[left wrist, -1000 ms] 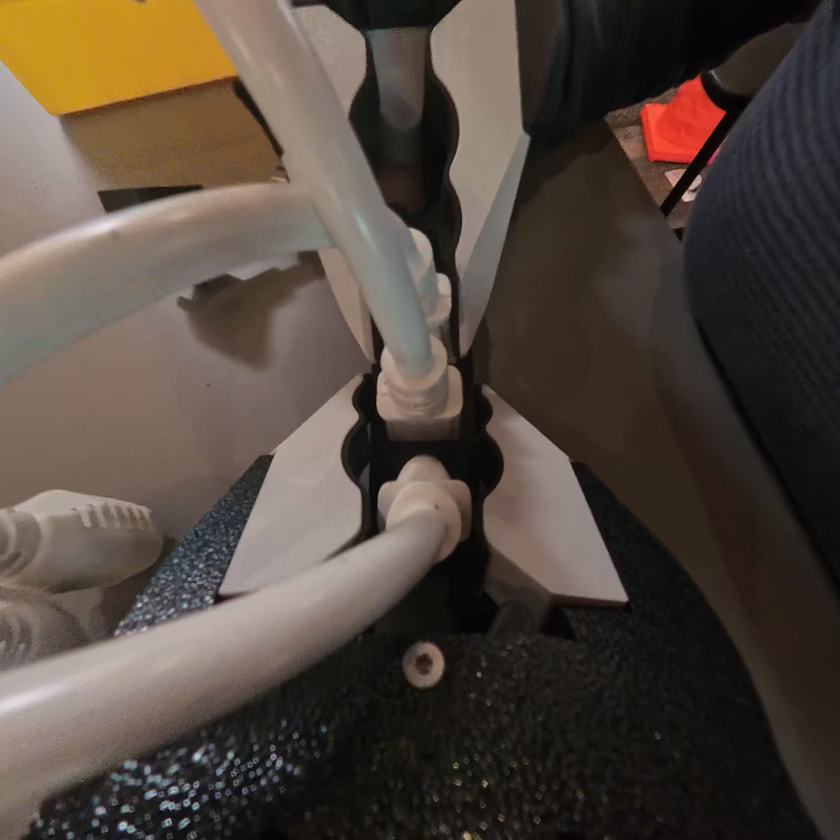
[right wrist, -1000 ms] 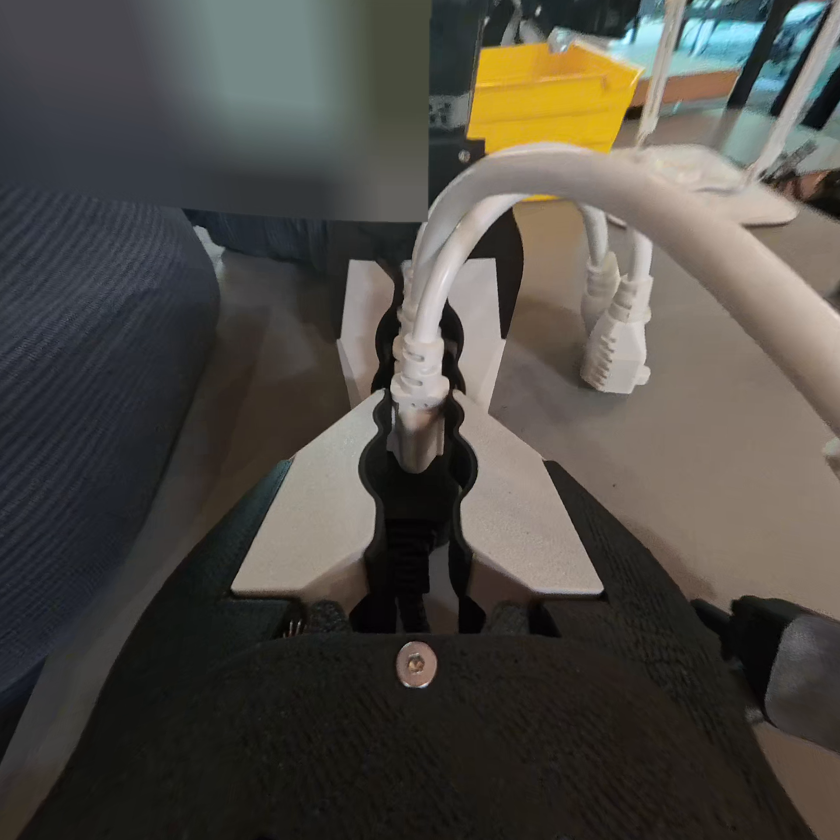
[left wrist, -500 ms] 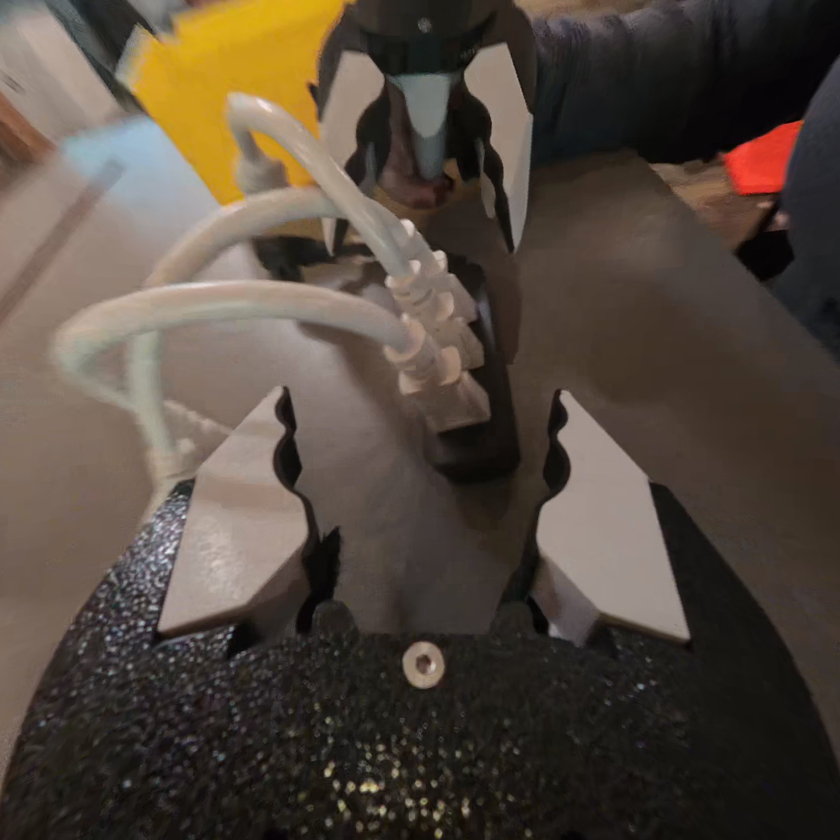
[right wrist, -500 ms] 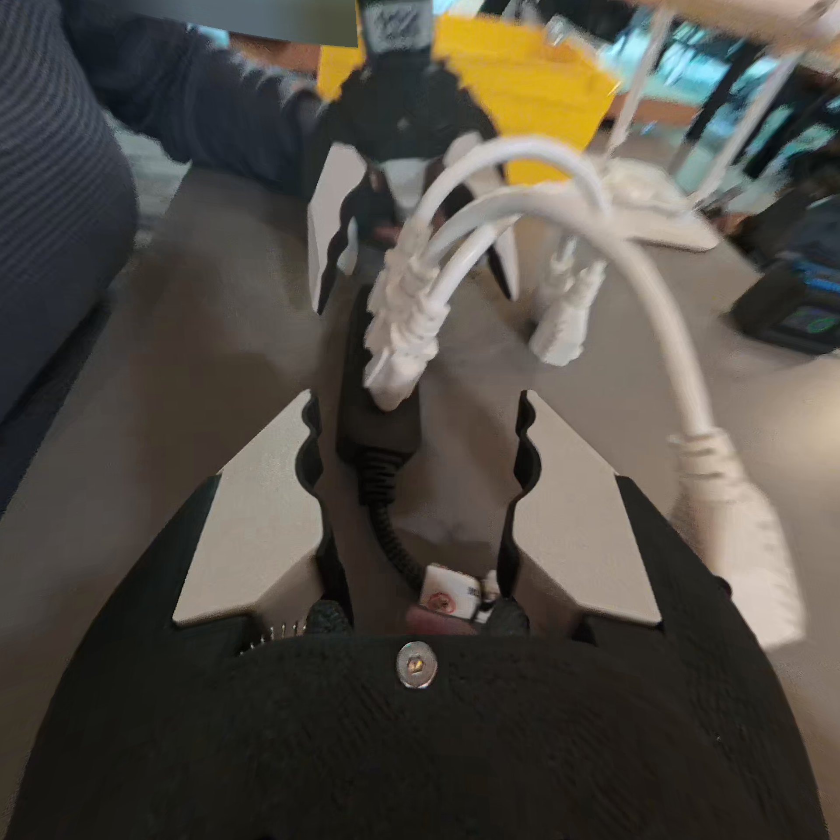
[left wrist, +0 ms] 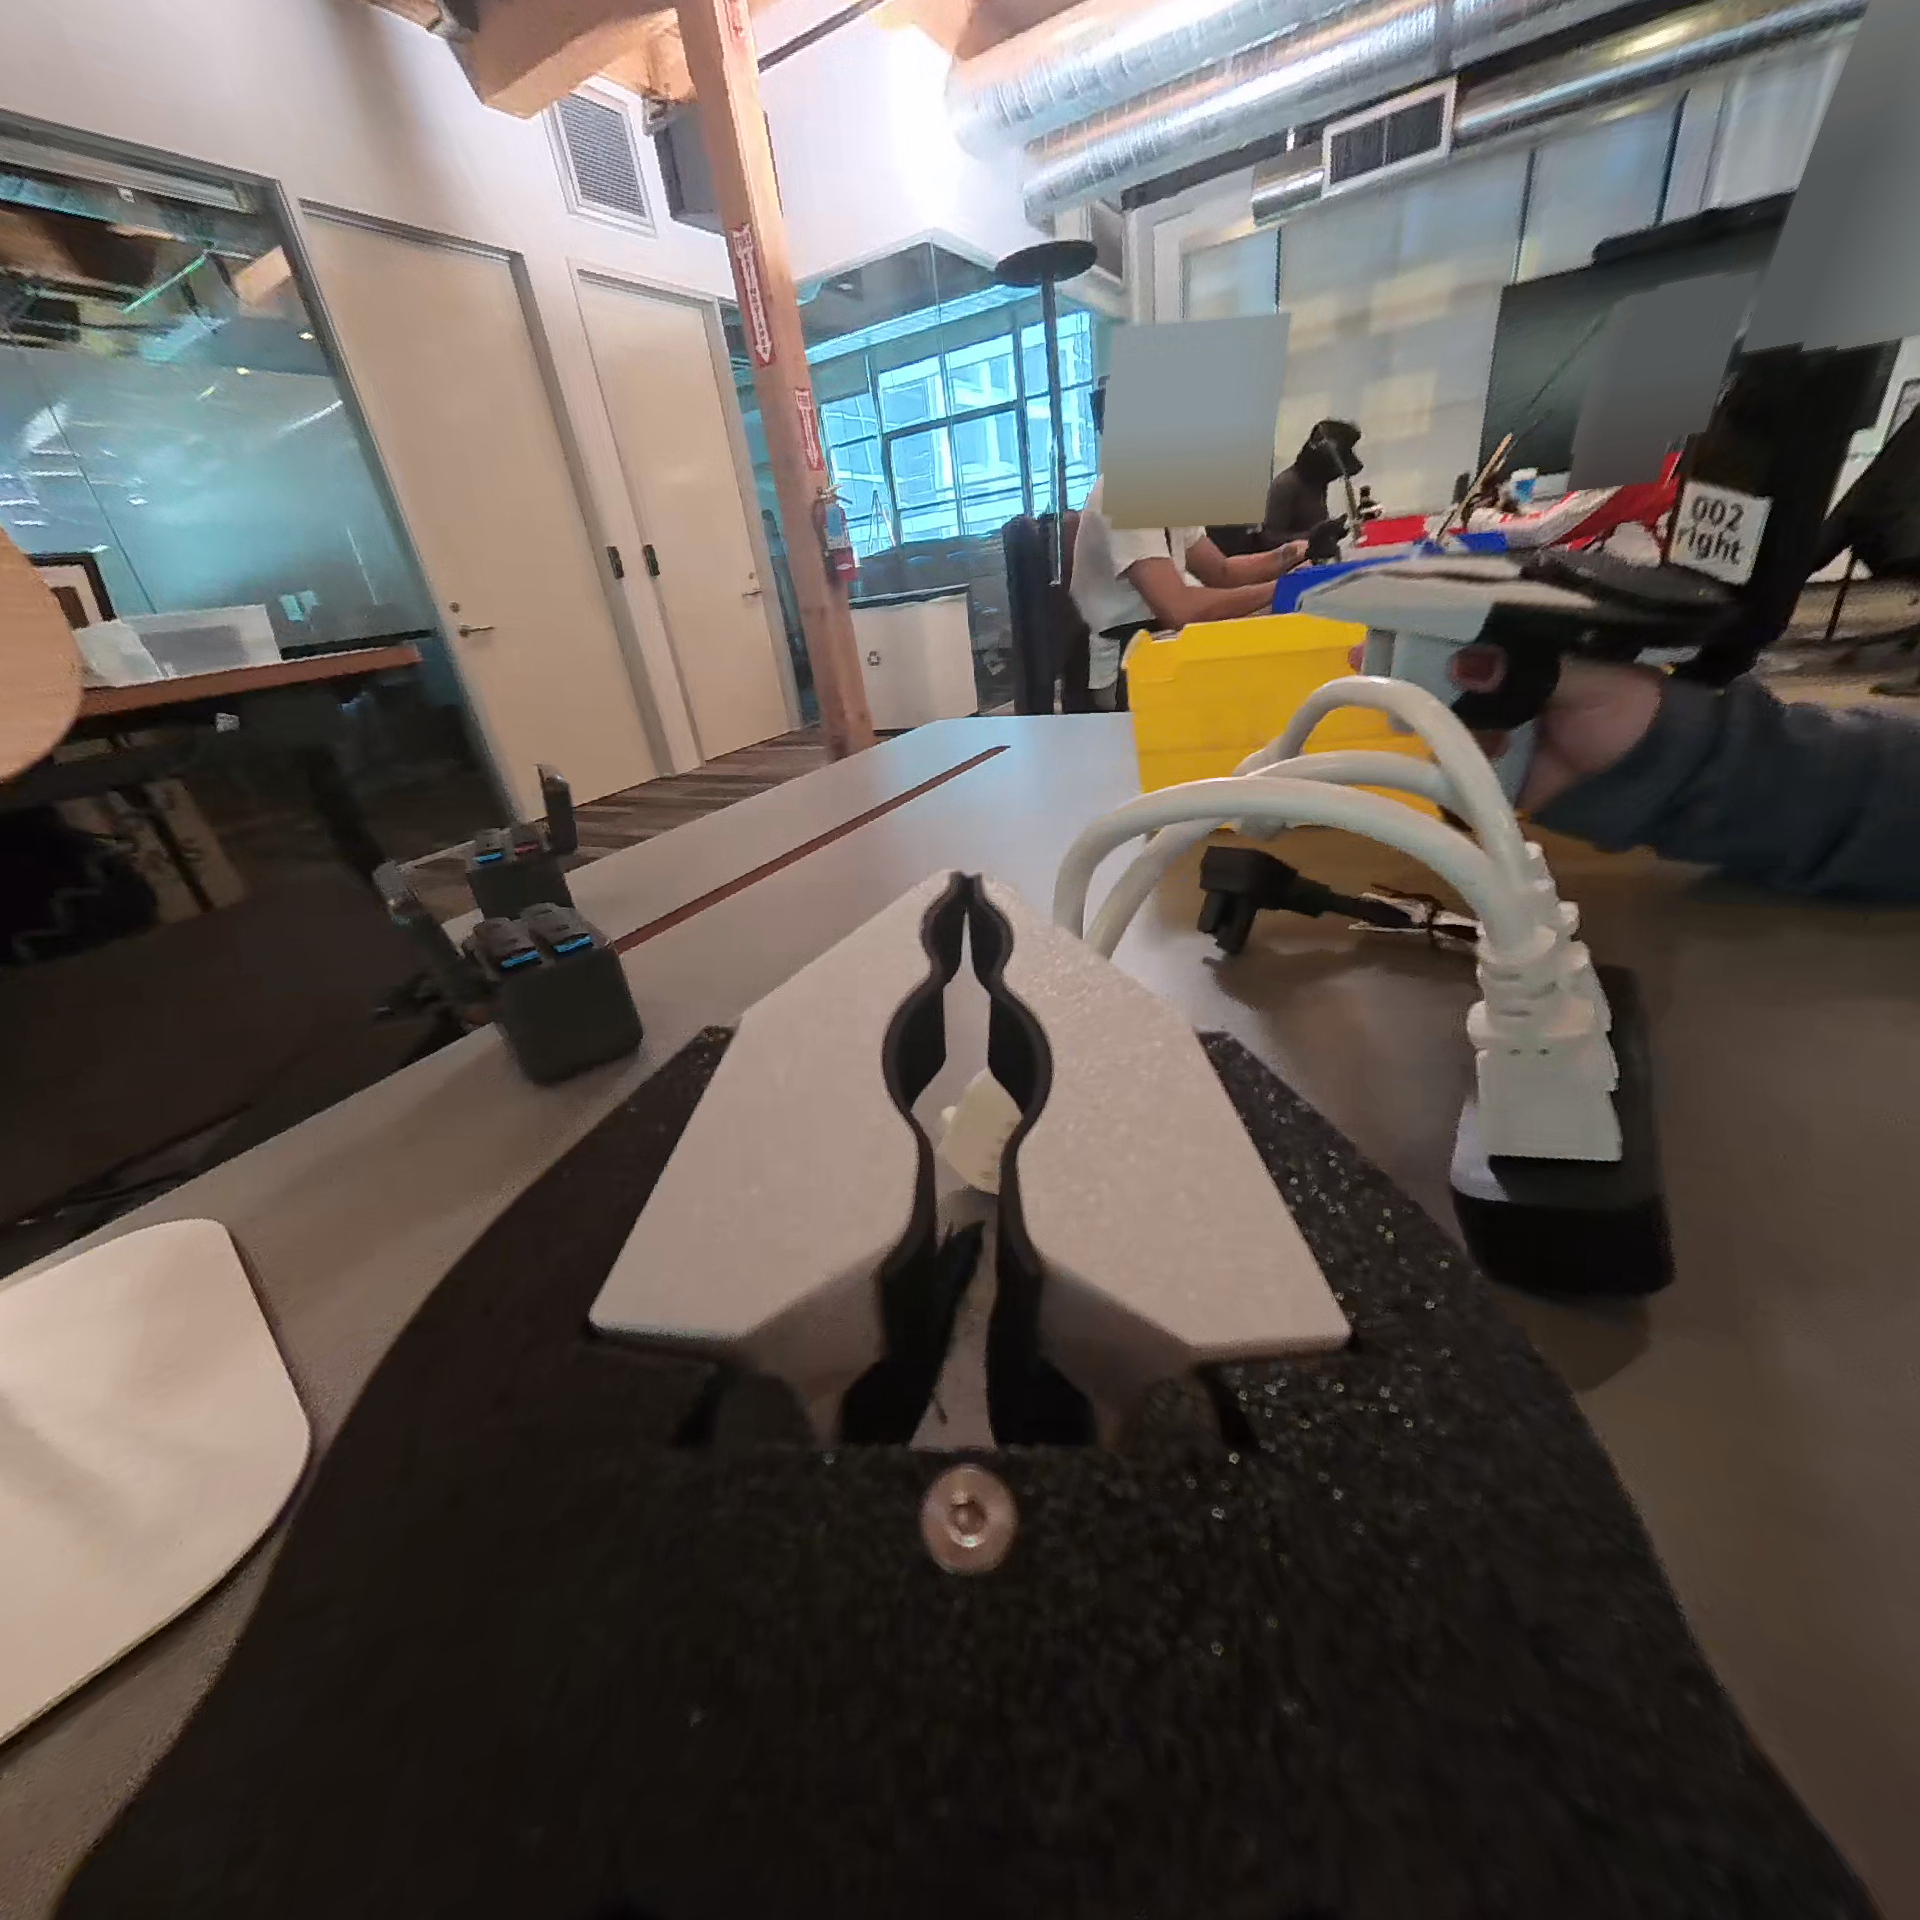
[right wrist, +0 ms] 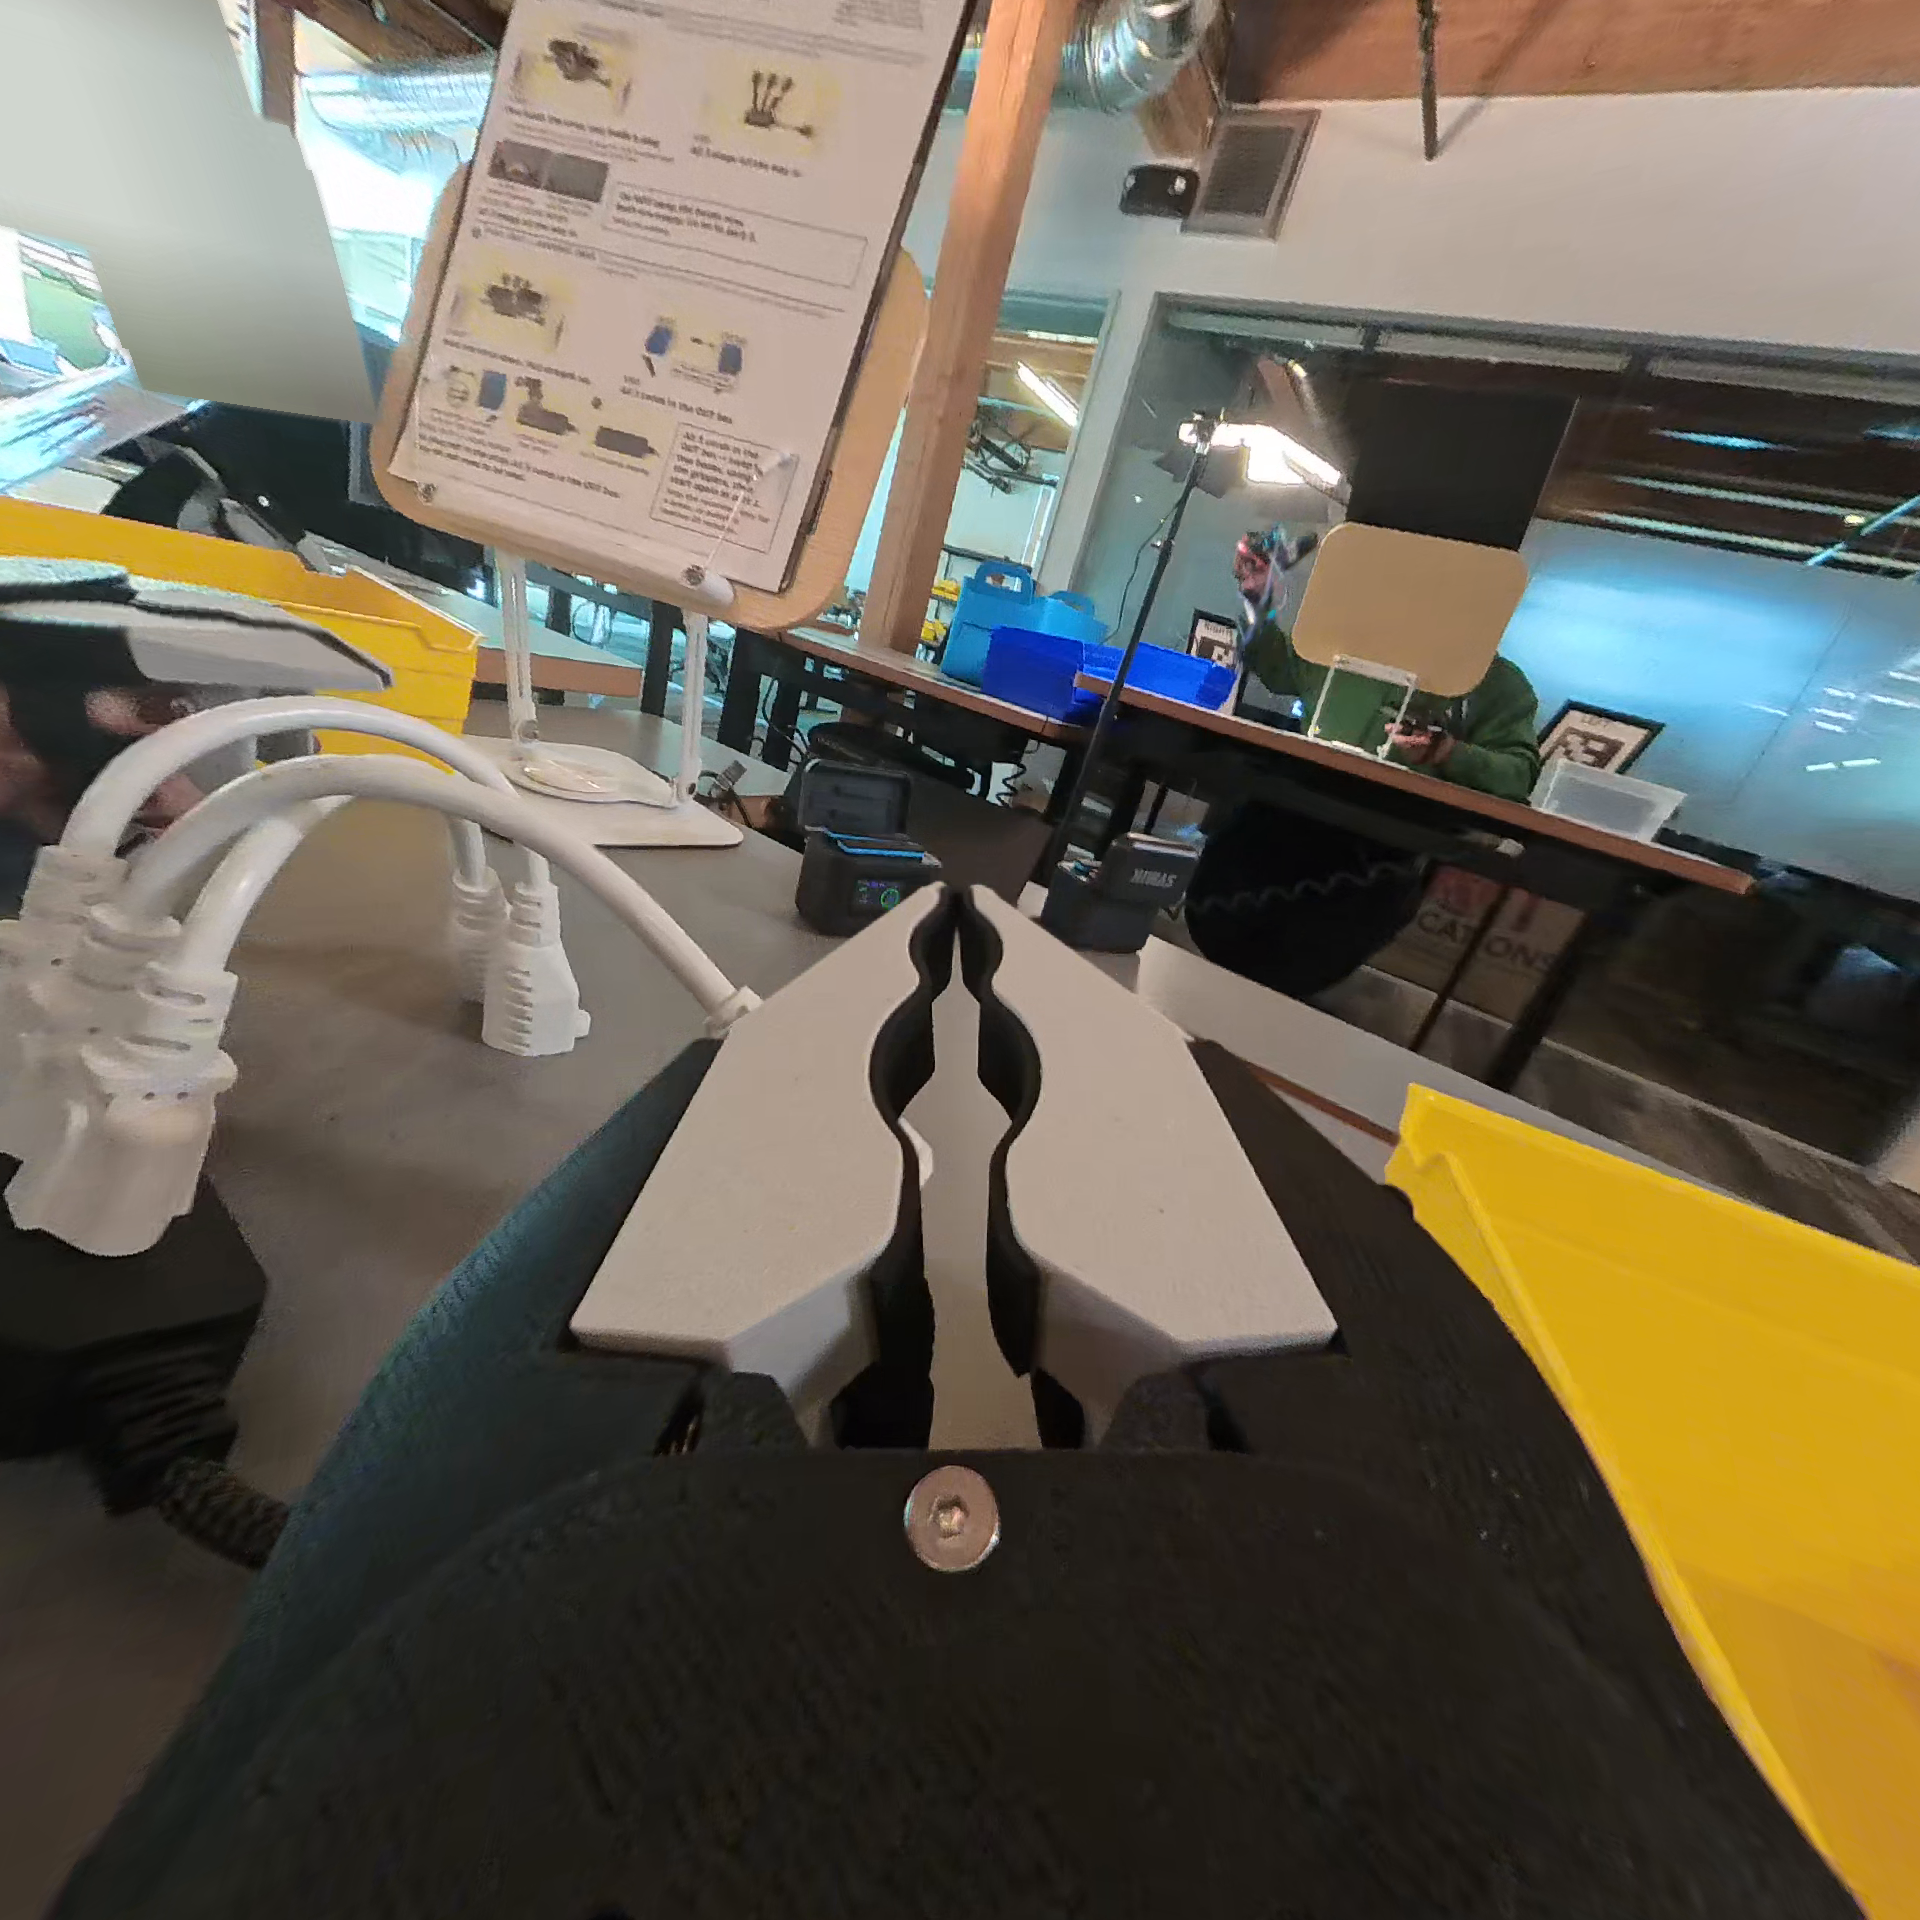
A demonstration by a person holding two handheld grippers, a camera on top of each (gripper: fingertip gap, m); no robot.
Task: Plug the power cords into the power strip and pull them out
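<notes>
The black power strip point(left wrist: 1569, 1216) lies on the grey table with three white plugs point(left wrist: 1548, 1081) pushed into it, their cords point(left wrist: 1247, 800) arching away. My left gripper point(left wrist: 966, 899) is shut and empty, raised to the left of the strip. In the right wrist view the strip point(right wrist: 104, 1309) and plugs point(right wrist: 114, 1122) sit at the left, and the cords' far ends point(right wrist: 530, 997) stand on the table. My right gripper point(right wrist: 951, 904) is shut and empty, with one cord point(right wrist: 665, 935) passing beneath it. Each gripper also shows in the other's view, the right gripper point(left wrist: 1325, 601) and the left gripper point(right wrist: 353, 665).
A yellow bin point(right wrist: 1662, 1403) is close on the right, another yellow bin point(left wrist: 1236, 707) behind the strip. A clipboard stand point(right wrist: 665, 291) with its white base point(left wrist: 125, 1455), black charger boxes point(left wrist: 561, 987) and the strip's black plug point(left wrist: 1236, 904) are on the table. People sit at far desks. Tip to tip, the grippers are about 25 cm apart.
Both grippers were shut around the plugs on the strip, then opened and drew back. Now both have lifted, turned away from the strip and shut empty.
</notes>
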